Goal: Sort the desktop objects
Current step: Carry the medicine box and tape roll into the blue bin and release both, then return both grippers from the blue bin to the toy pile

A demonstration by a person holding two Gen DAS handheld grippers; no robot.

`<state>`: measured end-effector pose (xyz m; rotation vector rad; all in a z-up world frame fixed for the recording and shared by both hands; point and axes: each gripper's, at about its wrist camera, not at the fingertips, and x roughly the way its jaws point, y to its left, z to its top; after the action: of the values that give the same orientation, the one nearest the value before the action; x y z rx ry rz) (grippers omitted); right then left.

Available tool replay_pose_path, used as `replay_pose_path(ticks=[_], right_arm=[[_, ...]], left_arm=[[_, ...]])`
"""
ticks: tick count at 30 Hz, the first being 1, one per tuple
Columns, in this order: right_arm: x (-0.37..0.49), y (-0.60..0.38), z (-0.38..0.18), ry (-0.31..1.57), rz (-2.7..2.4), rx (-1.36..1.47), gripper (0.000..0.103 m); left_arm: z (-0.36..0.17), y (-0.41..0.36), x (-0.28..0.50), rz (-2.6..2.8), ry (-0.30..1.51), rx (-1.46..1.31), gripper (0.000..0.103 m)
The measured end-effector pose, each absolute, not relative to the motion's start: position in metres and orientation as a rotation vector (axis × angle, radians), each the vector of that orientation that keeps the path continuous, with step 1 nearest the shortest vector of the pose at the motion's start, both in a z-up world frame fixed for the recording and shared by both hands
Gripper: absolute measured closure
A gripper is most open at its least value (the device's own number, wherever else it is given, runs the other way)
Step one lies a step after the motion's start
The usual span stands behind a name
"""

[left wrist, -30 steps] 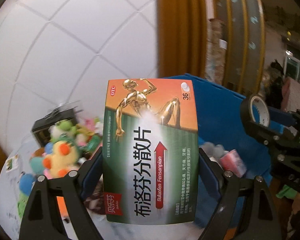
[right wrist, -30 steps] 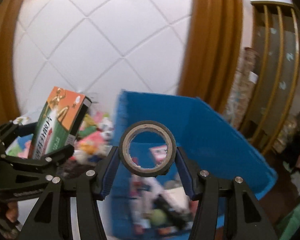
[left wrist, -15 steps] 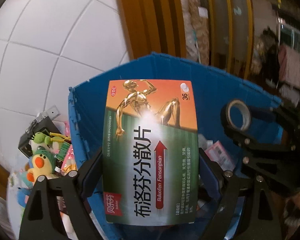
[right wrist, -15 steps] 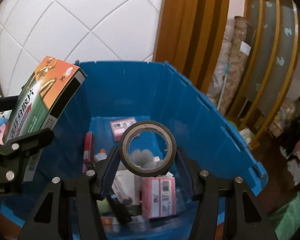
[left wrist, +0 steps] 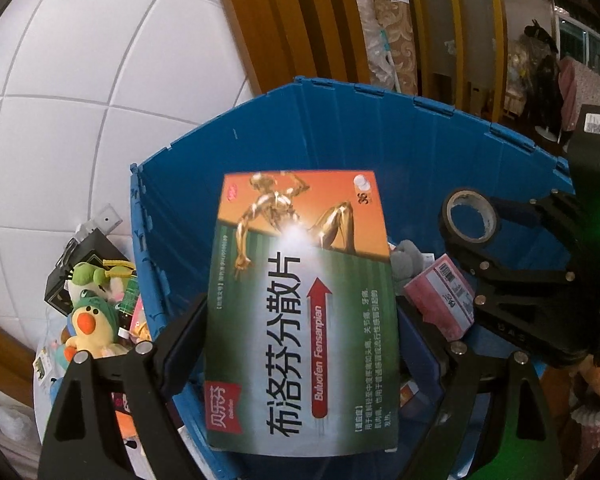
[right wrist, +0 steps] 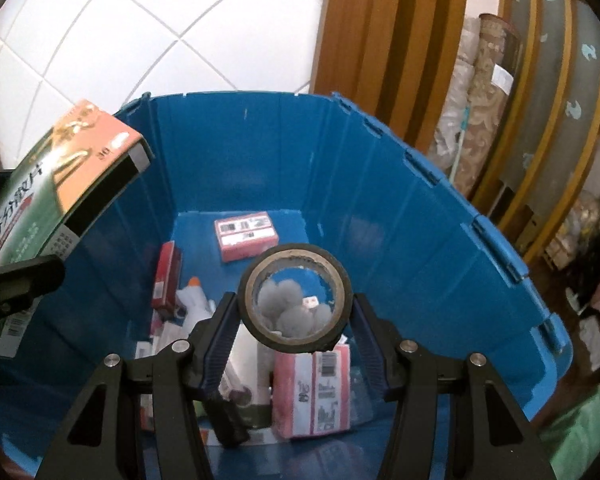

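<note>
My left gripper (left wrist: 300, 316) is shut on a green and orange medicine box (left wrist: 300, 264), held flat-face-up over the open blue bin (left wrist: 340, 128). The box sits slightly tilted between the fingers. In the right wrist view the same box (right wrist: 60, 184) hangs over the bin's left wall. My right gripper (right wrist: 296, 312) is shut on a black tape roll (right wrist: 296, 254), upright with its hole facing the camera, above the bin's (right wrist: 380, 200) inside. The left wrist view shows this tape roll (left wrist: 449, 220) to the right of the medicine box.
Inside the bin lie pink boxes (right wrist: 246, 236) (right wrist: 312, 388), a red box (right wrist: 166, 276), a white bottle (right wrist: 194, 300) and grey fluffy balls (left wrist: 408, 260). Plush toys (left wrist: 88, 320) and a black box (left wrist: 88, 256) crowd the table left of the bin. A tiled wall stands behind.
Both grippers have swung from beside the toy pile to over the blue bin and lowered toward it. The medicine box has tilted slightly in the left gripper; the tape roll stays gripped.
</note>
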<state>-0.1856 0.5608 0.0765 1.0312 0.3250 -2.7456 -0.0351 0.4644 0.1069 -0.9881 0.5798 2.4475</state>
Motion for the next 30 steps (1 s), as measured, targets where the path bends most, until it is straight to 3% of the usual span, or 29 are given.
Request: replay_pose_path(ticks=[3,8,13,20,30], right_arm=[[-0.185,0.560,0.077,0.335,-2.753,1.022,0.042],[-0.183,0.563,0.083,0.297,-2.774,0.984,0.016],[-0.185,0.560,0.089,0.296,-2.800,0.949,0.003],[-0.184,0.560,0.090,0.298,-2.819,0.924,0.000],[-0.159,0.545,0.095,0.175,-2.736,0.926,0.000]], left_arm=[[0.107,0.464,-0.034,2.462,0.584,-0.980,0.014],[0.107,0.460,-0.036,2.466,0.557,-0.985,0.014],[0.108,0.456,-0.035,2.484,0.540,-0.969,0.014],[0.125,0.431,-0.026,2.546,0.382,-0.901,0.014],[0.141,0.334,-0.010,2.746,0.157,-0.740,0.014]])
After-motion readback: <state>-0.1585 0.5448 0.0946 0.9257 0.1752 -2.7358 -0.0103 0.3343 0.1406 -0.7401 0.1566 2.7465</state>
